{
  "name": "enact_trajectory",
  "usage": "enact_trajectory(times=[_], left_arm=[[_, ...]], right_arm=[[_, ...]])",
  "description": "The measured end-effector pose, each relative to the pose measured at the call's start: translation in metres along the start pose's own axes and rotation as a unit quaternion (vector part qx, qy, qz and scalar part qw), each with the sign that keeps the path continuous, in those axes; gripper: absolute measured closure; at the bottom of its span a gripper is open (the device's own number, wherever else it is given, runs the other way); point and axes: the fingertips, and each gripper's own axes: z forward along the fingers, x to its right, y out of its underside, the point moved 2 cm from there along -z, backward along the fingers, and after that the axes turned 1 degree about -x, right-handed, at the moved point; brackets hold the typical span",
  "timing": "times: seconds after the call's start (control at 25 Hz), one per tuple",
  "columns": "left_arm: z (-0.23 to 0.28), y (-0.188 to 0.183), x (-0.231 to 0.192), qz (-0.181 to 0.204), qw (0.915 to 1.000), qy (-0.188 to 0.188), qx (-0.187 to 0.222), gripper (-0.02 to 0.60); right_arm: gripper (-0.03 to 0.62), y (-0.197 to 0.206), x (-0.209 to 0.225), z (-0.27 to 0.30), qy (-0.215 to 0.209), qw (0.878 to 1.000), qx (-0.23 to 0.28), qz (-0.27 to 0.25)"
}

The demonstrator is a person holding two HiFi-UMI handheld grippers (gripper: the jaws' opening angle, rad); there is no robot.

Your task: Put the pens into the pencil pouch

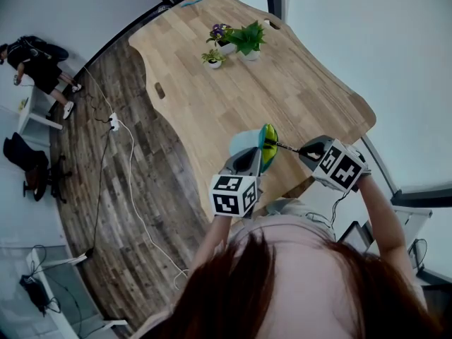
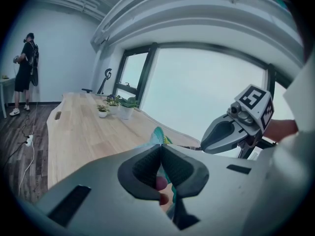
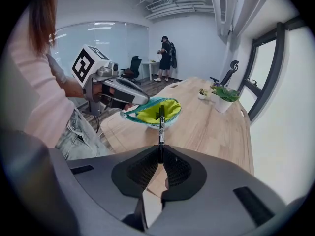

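A light blue pencil pouch with a teal zip and a yellow-green lining hangs above the table's near edge. My left gripper is shut on the pouch's rim, and the mouth gapes toward the right gripper. My right gripper is shut on a black pen with white print. The pen sticks out from the jaws, and its far tip sits in the pouch's open mouth.
The wooden table carries small potted plants at its far end. A person stands far off by a white desk. A power strip with a cable lies on the wood floor at the left.
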Motion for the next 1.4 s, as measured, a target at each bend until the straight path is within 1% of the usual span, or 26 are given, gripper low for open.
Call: enact_trajectory(times=[0.28,0.44,0.68,1.16,1.4], left_arm=[[-0.002,0.005,0.008,0.010,0.9999,0.013,-0.006,0.574],[0.000,0.006,0.012,0.014,0.9996,0.023,-0.008,0.574],[0.002,0.008,0.024,0.032,0.9984,0.045,-0.013,0.574],[0.003,0.005,0.035,0.047,0.9958,0.077,-0.017,0.574],[0.004,0.001,0.027,0.043,0.9965,0.070,-0.013,0.574]], right_arm=[[0.565,-0.006,-0.007,0.007,-0.011,0.999,-0.040,-0.021],[0.565,-0.007,-0.009,0.014,-0.018,0.998,-0.051,-0.032],[0.565,-0.013,-0.011,0.022,-0.019,0.996,-0.068,-0.047],[0.565,-0.027,-0.012,0.043,-0.031,0.996,-0.067,-0.054],[0.565,-0.035,-0.009,0.054,-0.027,0.997,-0.049,-0.051]])
